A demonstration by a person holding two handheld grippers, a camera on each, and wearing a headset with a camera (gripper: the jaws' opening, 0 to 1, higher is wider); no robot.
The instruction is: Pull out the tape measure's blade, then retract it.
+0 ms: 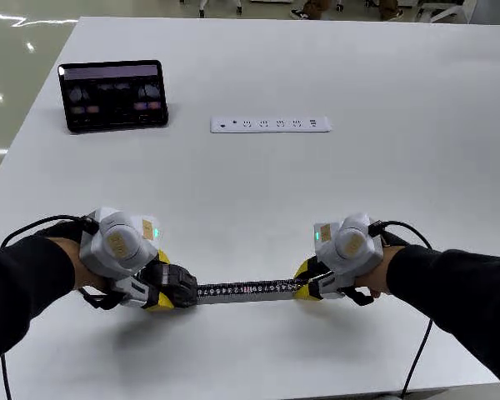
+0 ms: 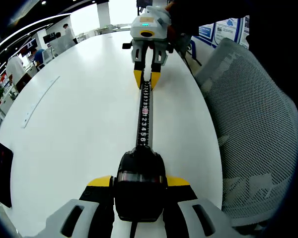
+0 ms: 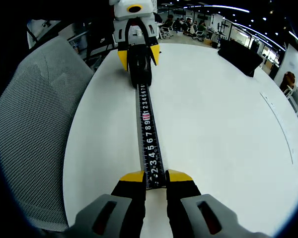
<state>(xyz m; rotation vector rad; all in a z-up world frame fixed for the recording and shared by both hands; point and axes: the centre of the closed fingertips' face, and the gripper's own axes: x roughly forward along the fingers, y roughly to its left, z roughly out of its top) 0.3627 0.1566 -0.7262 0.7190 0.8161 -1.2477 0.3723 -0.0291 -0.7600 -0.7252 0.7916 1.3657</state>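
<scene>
blade (image 1: 246, 290) lies drawn out low over the white table (image 1: 317, 192) between both grippers, left gripper (image 1: 160, 293) clamped around the tape measure case (image 1: 177, 286) as an anchor, right gripper (image 1: 304, 288) pinching the blade's tip to pull.

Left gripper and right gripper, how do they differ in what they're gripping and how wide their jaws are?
The left gripper clamps the black tape measure case; the right gripper pinches the end of the blade. The left gripper's jaws stand wide around the case, while the right gripper's are nearly together on the blade. Both have yellow-tipped jaws and face each other along the blade.
</scene>
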